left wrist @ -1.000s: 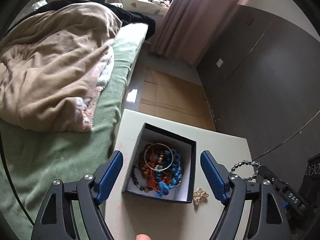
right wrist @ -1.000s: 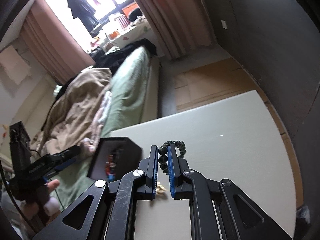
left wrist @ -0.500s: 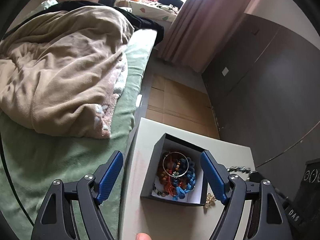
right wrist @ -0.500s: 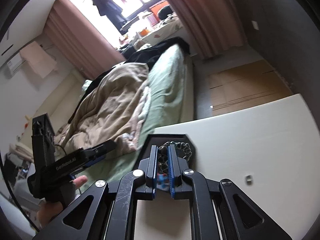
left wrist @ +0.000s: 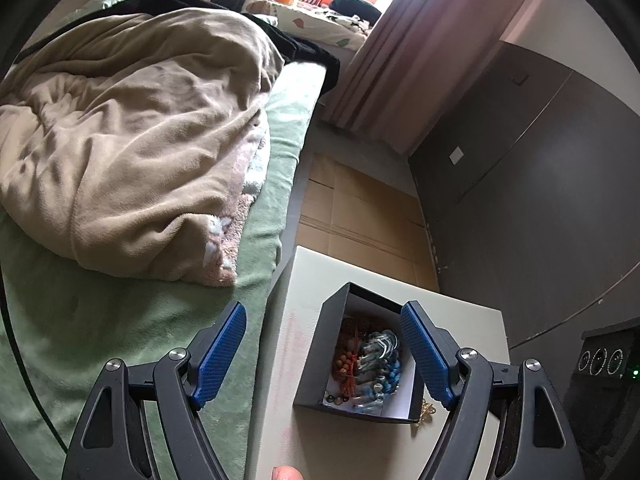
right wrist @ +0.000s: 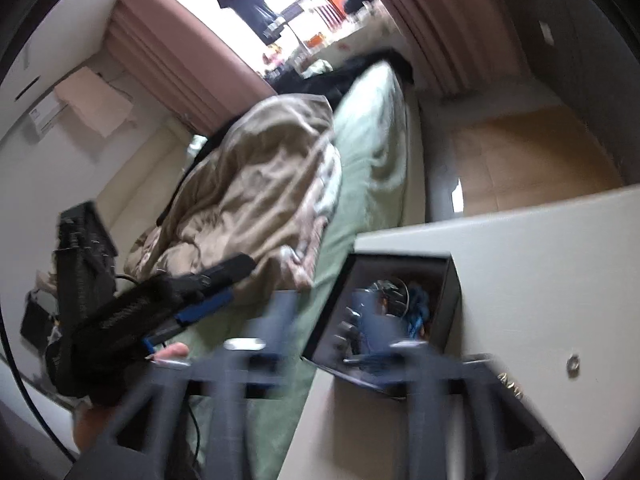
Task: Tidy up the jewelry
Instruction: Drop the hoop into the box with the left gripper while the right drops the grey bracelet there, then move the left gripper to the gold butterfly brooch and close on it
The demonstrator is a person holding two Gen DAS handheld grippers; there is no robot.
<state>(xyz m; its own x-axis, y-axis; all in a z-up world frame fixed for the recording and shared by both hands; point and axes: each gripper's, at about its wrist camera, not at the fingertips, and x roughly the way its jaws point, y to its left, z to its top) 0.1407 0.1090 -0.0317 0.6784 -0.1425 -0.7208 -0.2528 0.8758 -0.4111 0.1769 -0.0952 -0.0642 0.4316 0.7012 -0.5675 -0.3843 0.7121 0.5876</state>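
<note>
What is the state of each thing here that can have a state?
left gripper: open, holds nothing.
right gripper: blurred by motion, open over the box, holds nothing.
black box: lid off, on the table, full of bracelets.
gold charm: loose on the table, beside the box.
small ring: loose on the table, apart from the box.

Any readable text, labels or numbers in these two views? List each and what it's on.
No text can be read in either view.
Lettering on the body of the left gripper, right wrist view: motion-blurred, unreadable.
Three round marks on the black device, left wrist view: too small to read.
</note>
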